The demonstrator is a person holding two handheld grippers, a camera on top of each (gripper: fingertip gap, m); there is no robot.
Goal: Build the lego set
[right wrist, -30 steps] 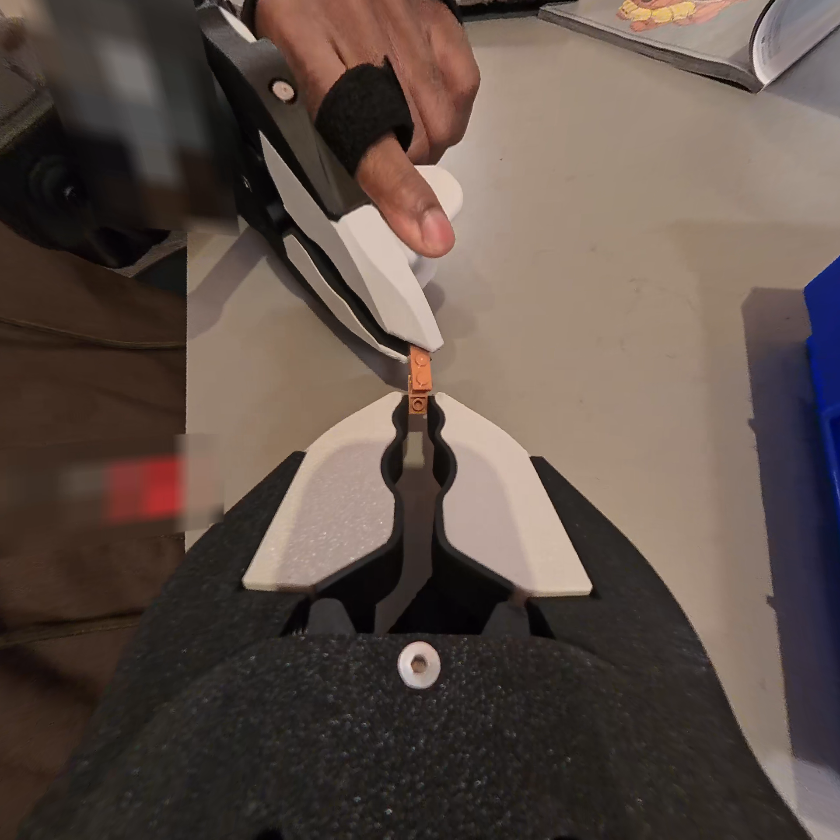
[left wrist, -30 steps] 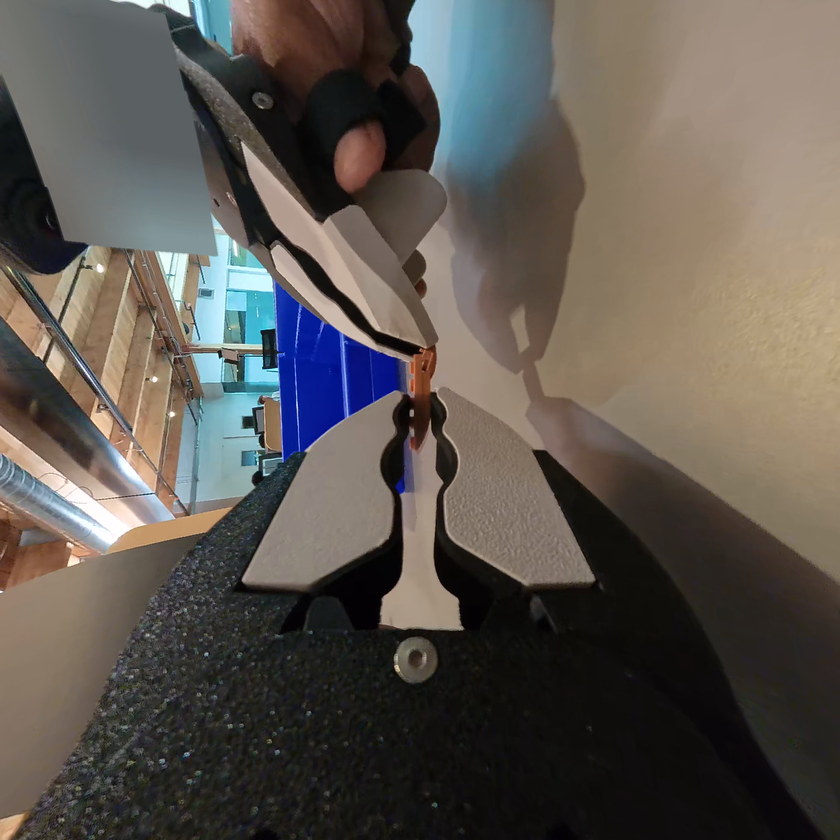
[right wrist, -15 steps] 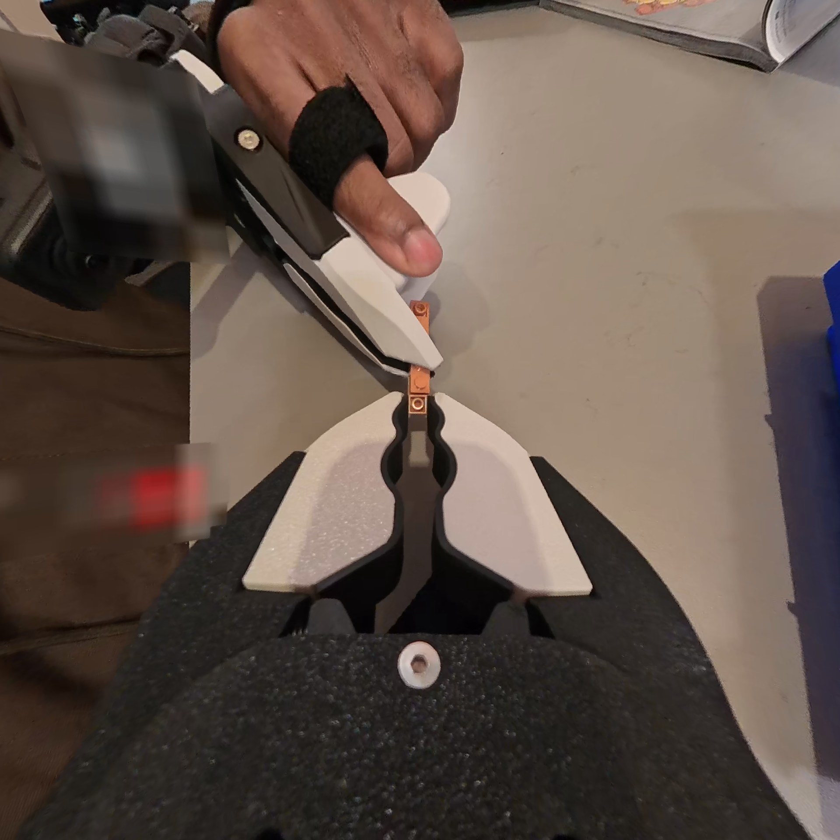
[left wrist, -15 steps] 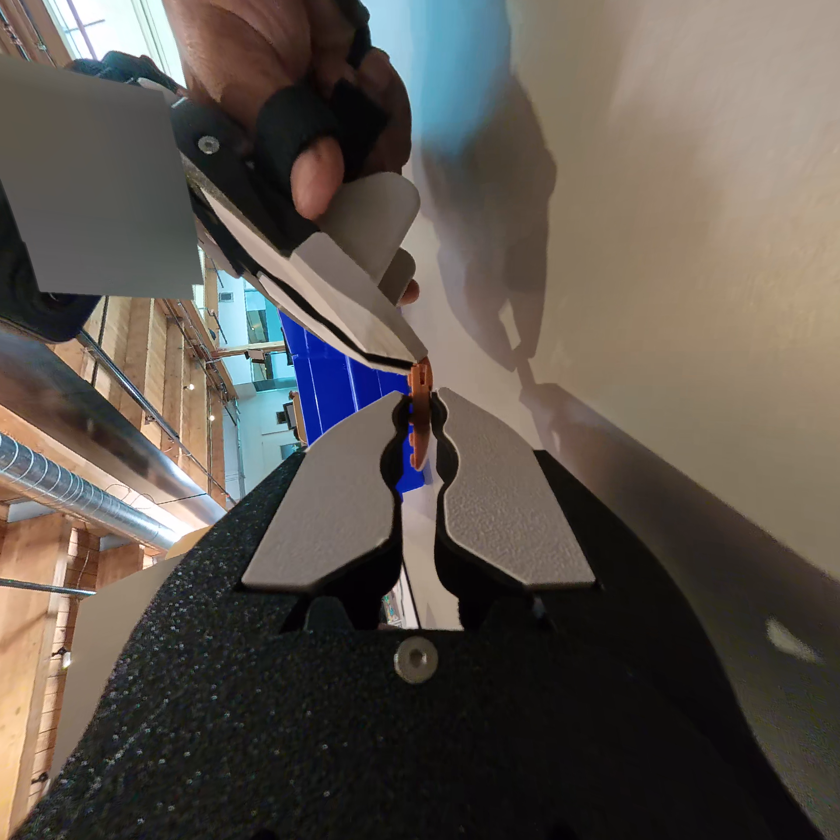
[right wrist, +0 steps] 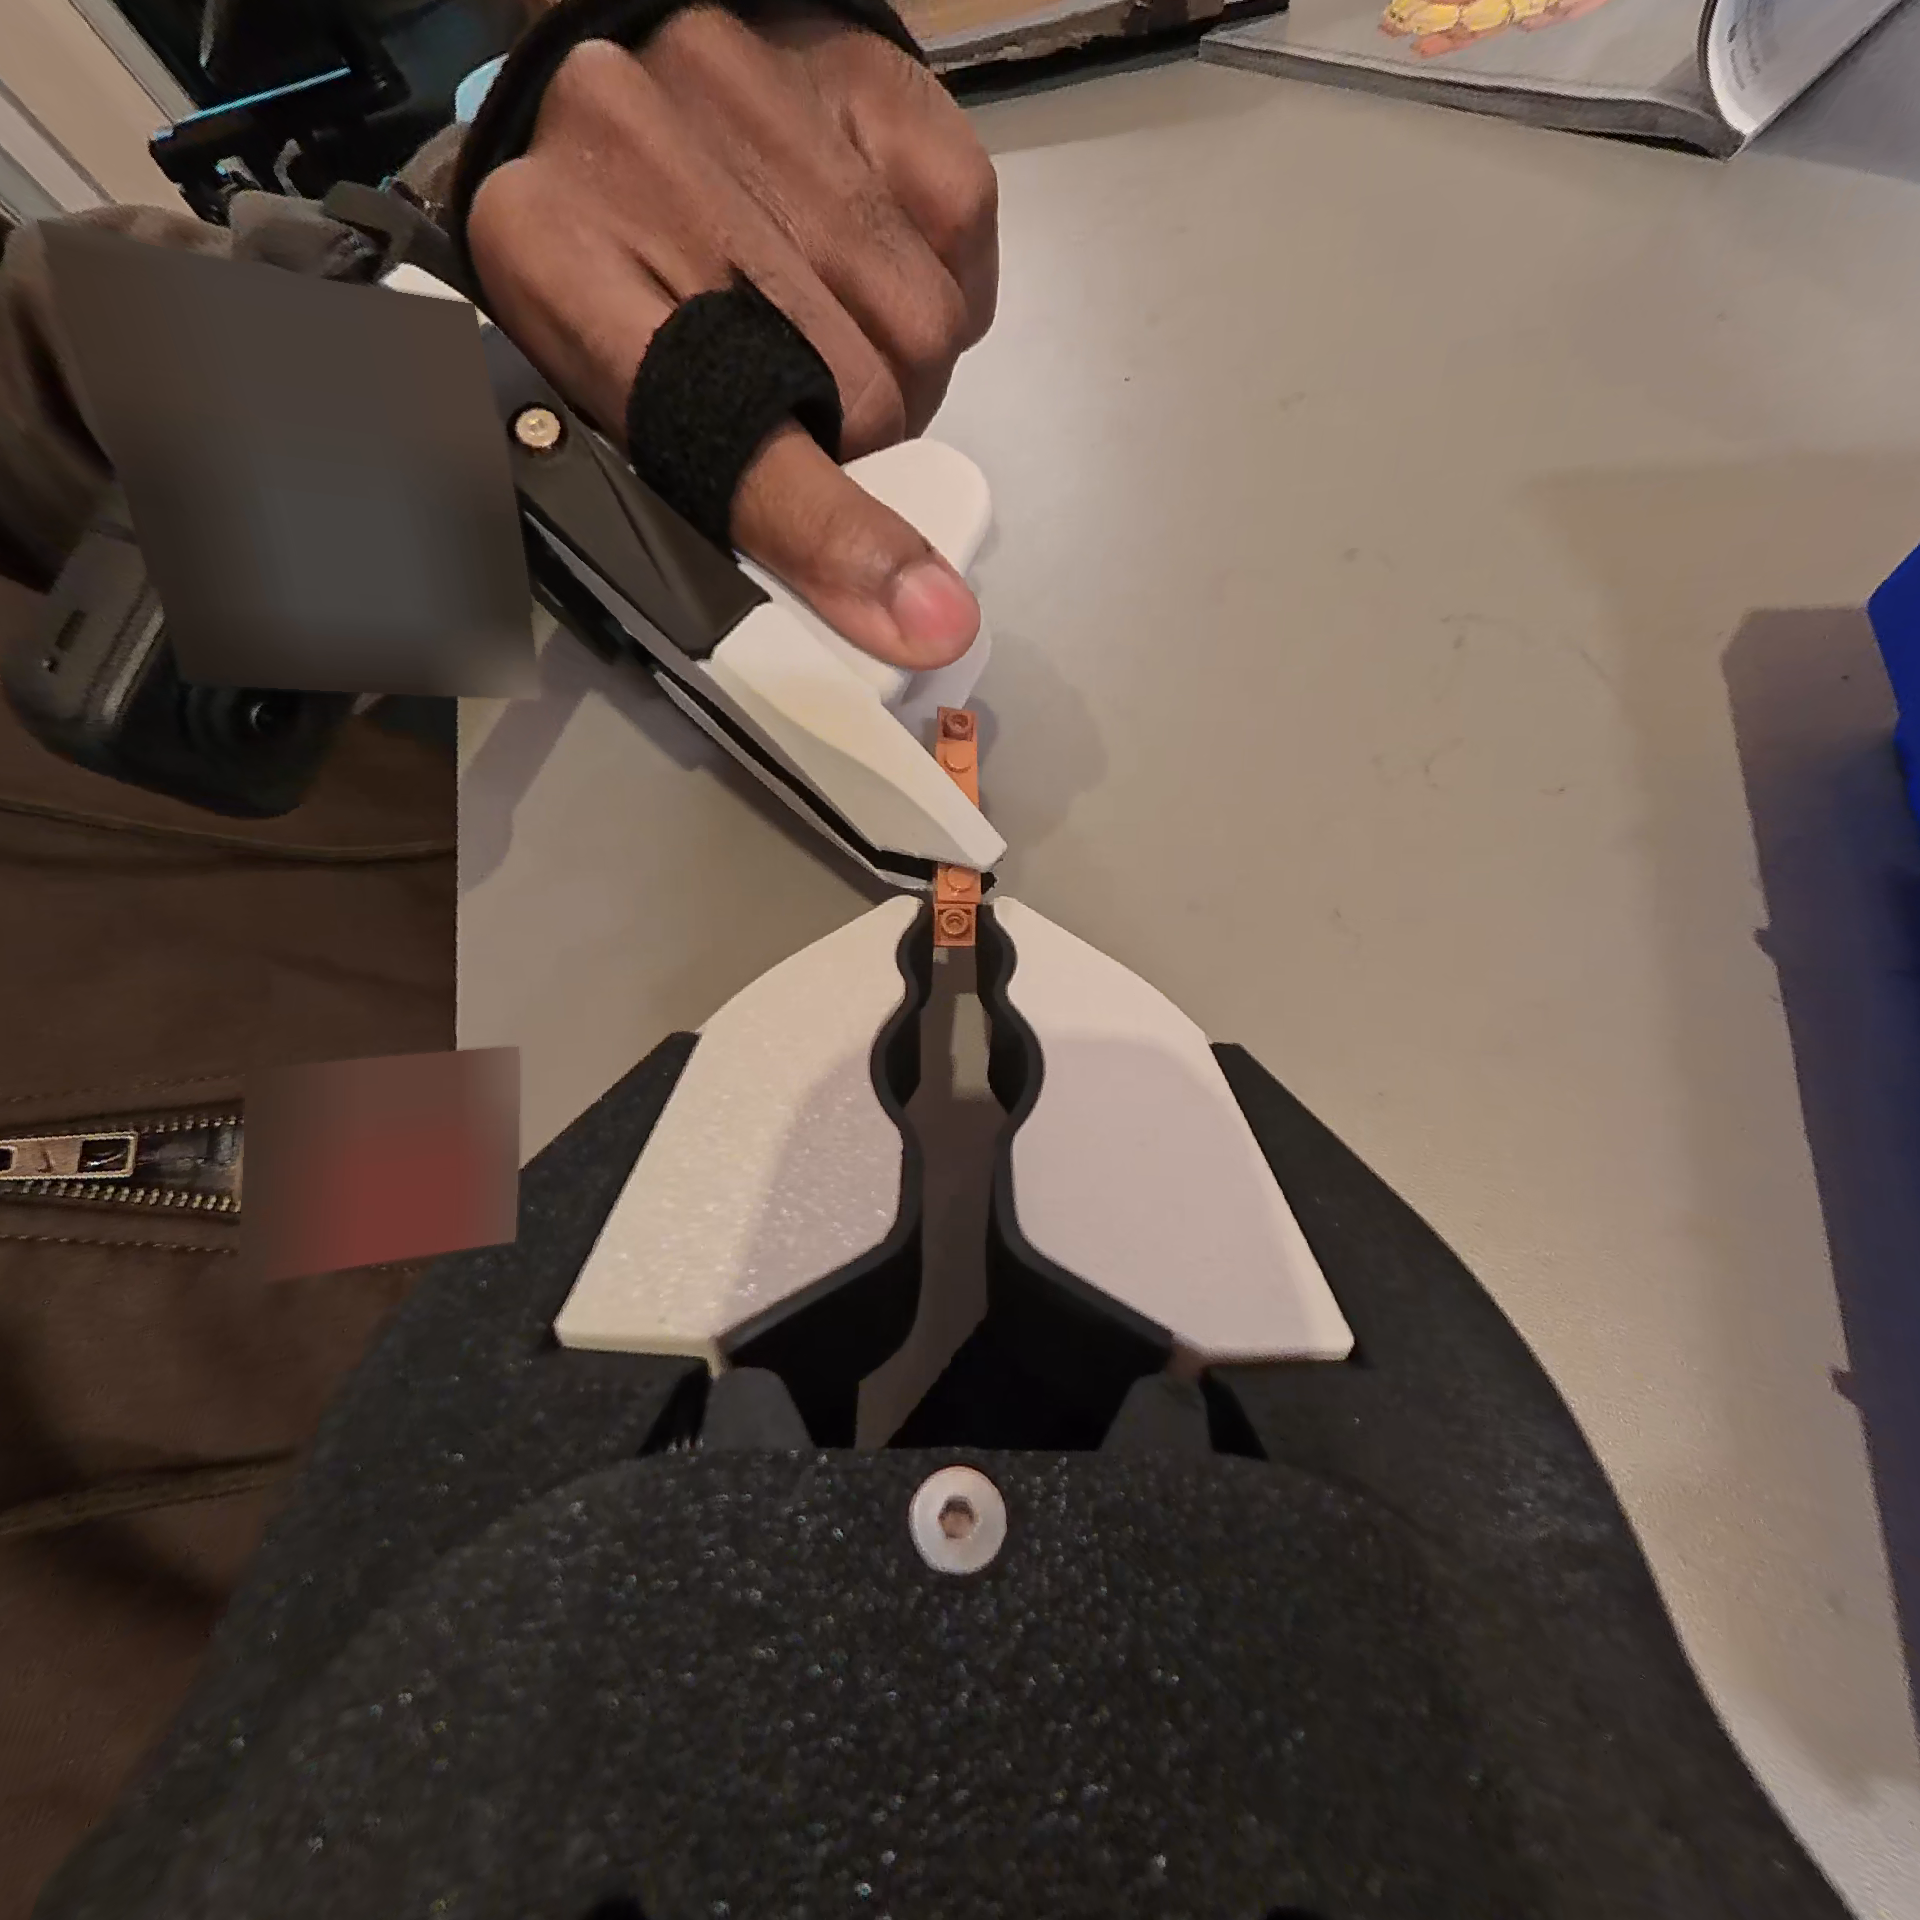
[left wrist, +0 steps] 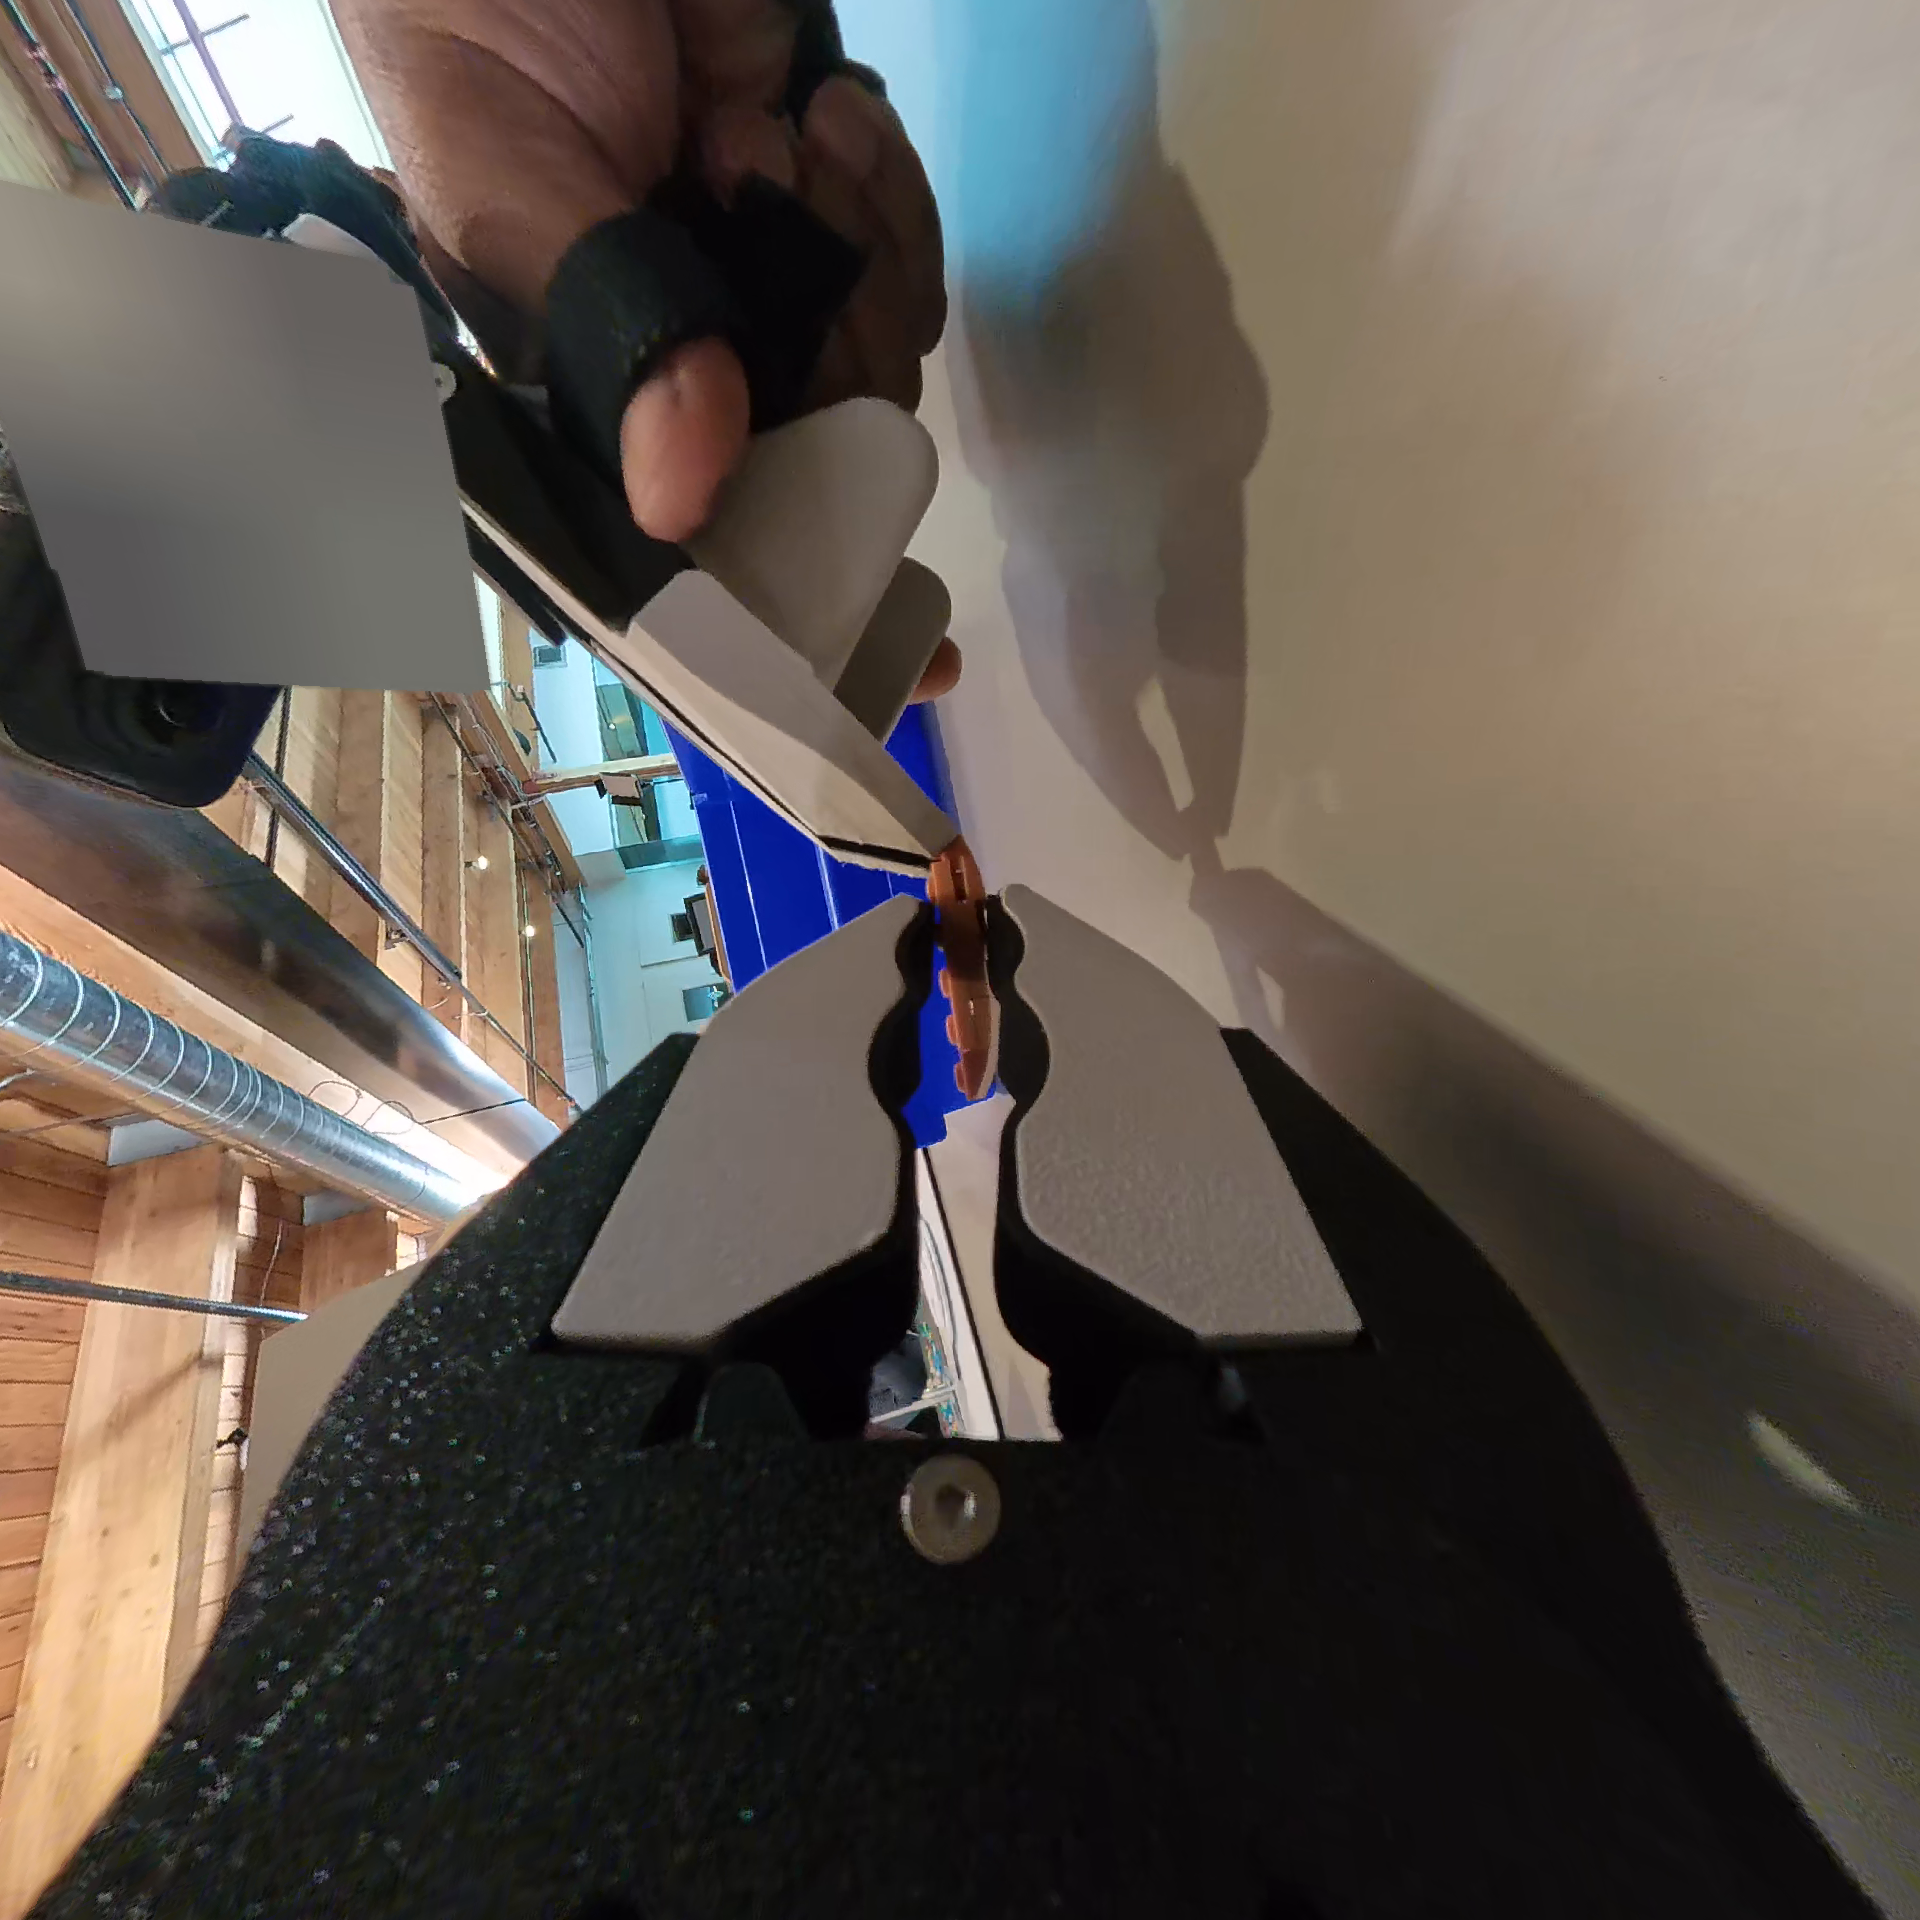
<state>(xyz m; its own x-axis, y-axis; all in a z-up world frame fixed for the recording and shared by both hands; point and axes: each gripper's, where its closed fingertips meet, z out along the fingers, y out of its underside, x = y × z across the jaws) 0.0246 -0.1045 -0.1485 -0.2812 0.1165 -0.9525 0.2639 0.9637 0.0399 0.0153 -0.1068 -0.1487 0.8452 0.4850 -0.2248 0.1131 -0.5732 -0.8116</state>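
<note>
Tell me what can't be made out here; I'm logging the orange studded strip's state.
- Orange studded strip: right wrist view, its middle is hidden behind the left gripper.
- Whether it is one piece or two: neither view settles it.
- Blue bin: left wrist view, mostly hidden by both grippers; contents unseen.
- Open booklet: right wrist view, cut off by the top edge.

both grippers (left wrist: 961, 904) (right wrist: 958, 909) are speckly black foam bodies with white fingers, one silver screew, plus black finger straps and a brown zipped jacket (right wrist: 156, 1039)
</note>
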